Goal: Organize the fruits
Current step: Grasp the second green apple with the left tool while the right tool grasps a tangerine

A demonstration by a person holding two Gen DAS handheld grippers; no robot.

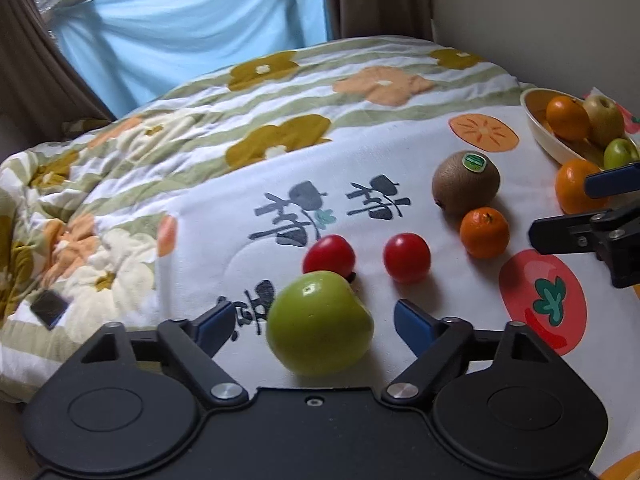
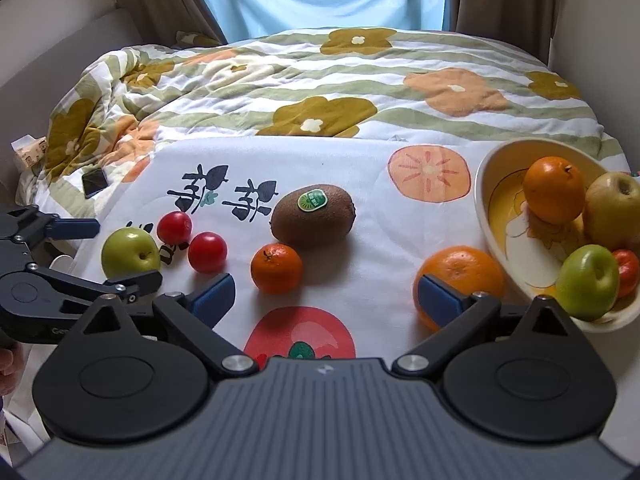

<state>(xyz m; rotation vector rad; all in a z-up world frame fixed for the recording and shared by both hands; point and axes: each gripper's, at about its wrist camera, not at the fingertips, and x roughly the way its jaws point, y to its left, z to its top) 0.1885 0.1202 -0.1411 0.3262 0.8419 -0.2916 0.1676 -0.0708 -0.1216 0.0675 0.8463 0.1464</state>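
Left hand-held gripper, jaws apart, straddles the apple untouched: firm, smooth, slippery; grip its widest sides. Right hand-held gripper apart, orange at 3 o'clock.

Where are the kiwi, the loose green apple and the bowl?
kiwi (image 2: 313,220): right wrist view, brown skin below its sticker.
green apple (image 1: 319,324): left wrist view, middle of its front face.
bowl (image 2: 486,184): right wrist view, left rim.
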